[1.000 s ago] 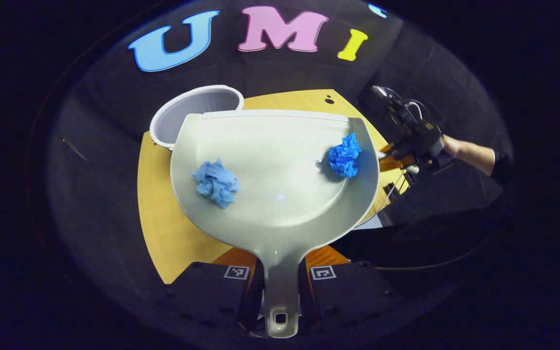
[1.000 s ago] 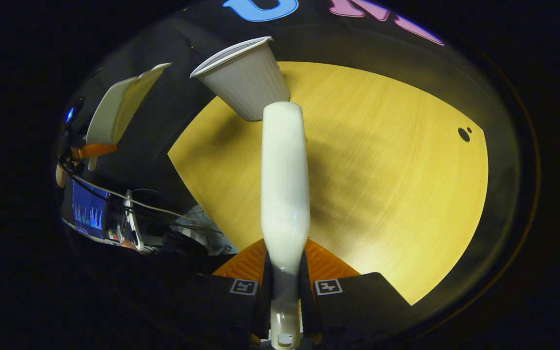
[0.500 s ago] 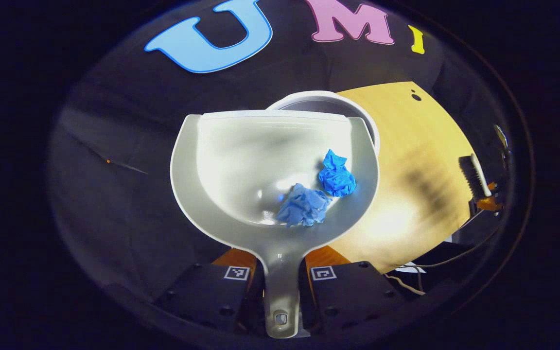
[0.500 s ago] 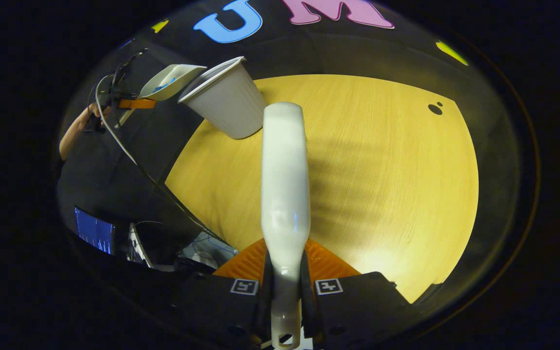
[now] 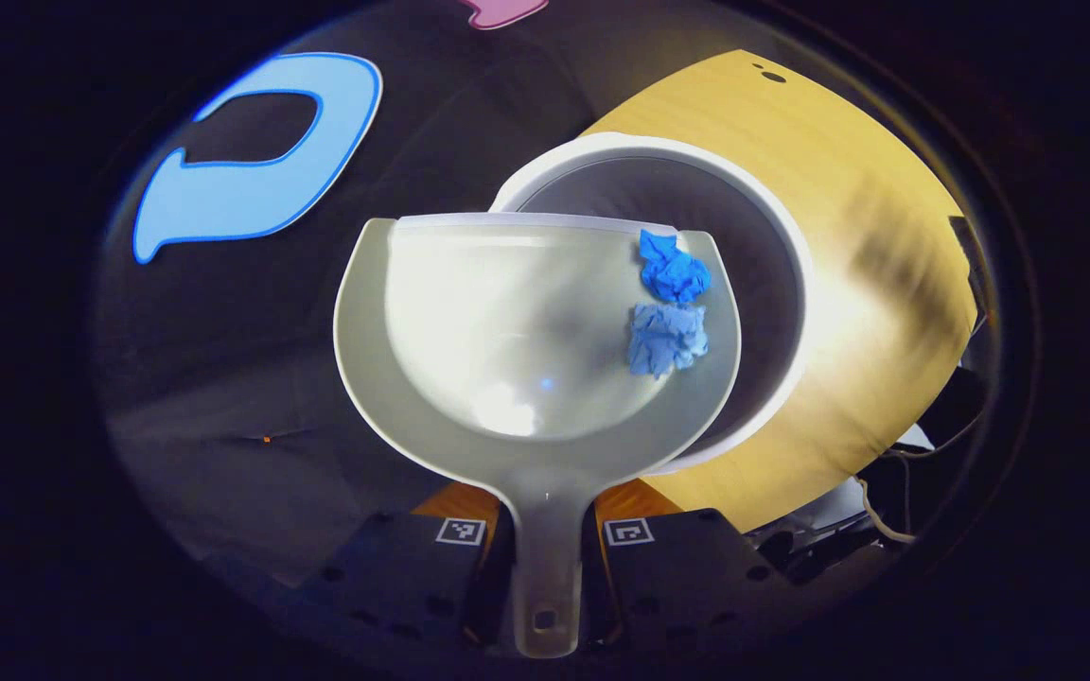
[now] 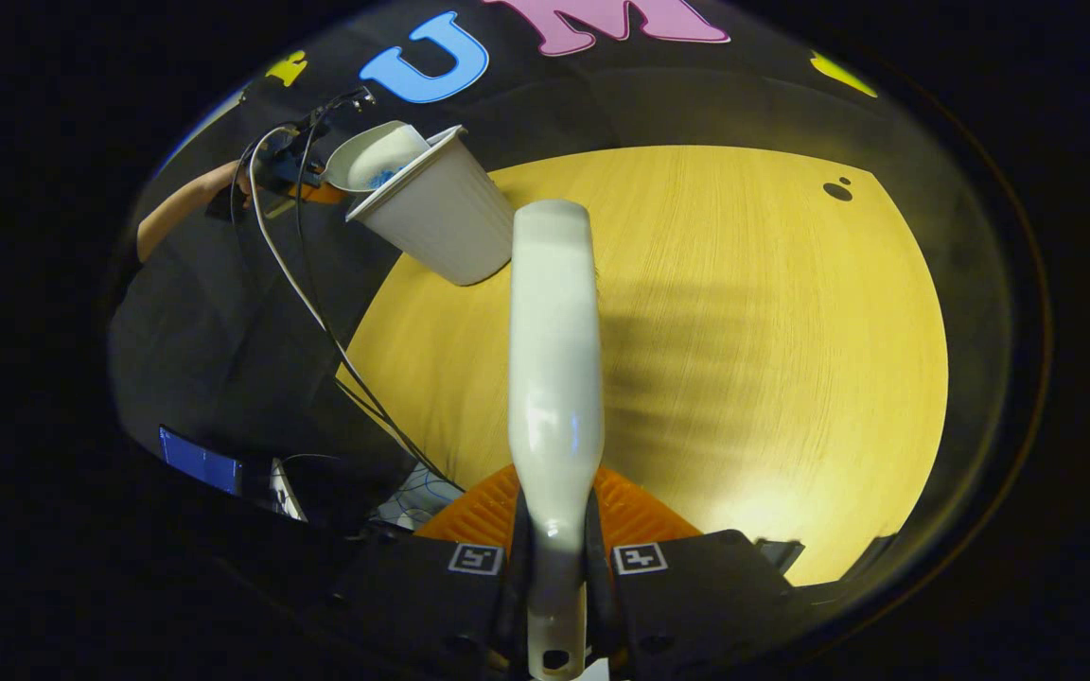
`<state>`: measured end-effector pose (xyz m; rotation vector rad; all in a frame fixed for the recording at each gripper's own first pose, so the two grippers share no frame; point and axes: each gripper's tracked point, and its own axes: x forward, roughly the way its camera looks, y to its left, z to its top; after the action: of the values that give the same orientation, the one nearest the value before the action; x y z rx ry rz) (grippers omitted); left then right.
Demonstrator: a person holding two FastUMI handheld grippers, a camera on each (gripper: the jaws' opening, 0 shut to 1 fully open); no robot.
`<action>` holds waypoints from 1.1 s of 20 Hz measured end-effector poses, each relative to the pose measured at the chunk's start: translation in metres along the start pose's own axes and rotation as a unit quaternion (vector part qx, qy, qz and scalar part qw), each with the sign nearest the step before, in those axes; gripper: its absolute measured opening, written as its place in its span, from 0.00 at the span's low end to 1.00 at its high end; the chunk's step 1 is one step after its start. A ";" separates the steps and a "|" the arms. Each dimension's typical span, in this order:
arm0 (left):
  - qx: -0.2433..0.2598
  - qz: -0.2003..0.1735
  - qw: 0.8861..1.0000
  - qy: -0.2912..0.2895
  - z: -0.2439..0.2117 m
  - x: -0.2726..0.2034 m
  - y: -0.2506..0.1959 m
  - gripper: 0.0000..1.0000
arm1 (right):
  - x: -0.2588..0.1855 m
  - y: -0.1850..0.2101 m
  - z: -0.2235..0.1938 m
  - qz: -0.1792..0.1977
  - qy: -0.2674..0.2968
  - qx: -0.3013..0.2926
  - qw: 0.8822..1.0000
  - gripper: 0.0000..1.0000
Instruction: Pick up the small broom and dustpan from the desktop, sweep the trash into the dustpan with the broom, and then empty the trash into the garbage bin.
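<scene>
**Two wads at the lip, bin only half under the pan**

While you hold the dustpan (image 5: 526,331) tipped over the garbage bin (image 5: 772,236), notice where the load sits: both blue paper wads, the darker one (image 5: 674,270) at the front lip and the paler one (image 5: 666,339) just behind it, lie against the pan's right wall. Only that right part of the lip overlaps the bin's mouth; the left part hangs past the rim. If the pan rolls left as you tip further, a wad could slide along the lip and drop outside the bin. A light bin may also shift or topple if the pan knocks its rim.

Your left gripper (image 5: 545,544) is pinching the dustpan's handle between both fingers. Your right gripper (image 6: 556,558) is clamped on the broom (image 6: 554,378) handle, held above the desktop (image 6: 744,331), well apart from the bin.

The broom's bristles are hidden behind its own back. The bin's floor is in shadow, so you cannot tell what already lies inside. From the right gripper view the pan (image 6: 370,156) is small and the gap between lip and rim is hard to judge.
</scene>
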<state>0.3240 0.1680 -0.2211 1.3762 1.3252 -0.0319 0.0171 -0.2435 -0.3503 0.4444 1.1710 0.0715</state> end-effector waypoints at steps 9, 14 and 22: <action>0.041 0.066 0.997 0.025 -0.017 0.004 0.010 0.29 | -0.001 -0.006 -0.003 0.002 -0.002 0.006 1.000 0.28; -0.067 0.045 0.993 -0.083 -0.006 -0.007 0.004 0.29 | -0.003 -0.012 0.006 -0.020 -0.011 0.001 1.000 0.28; -0.170 -0.068 0.951 -0.248 0.009 0.023 -0.016 0.29 | -0.007 0.014 0.020 -0.044 -0.031 -0.012 0.998 0.28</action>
<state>0.3268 0.1717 -0.2499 0.9042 0.9429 -0.2191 0.0344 -0.2389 -0.3326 0.3706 1.1269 -0.0047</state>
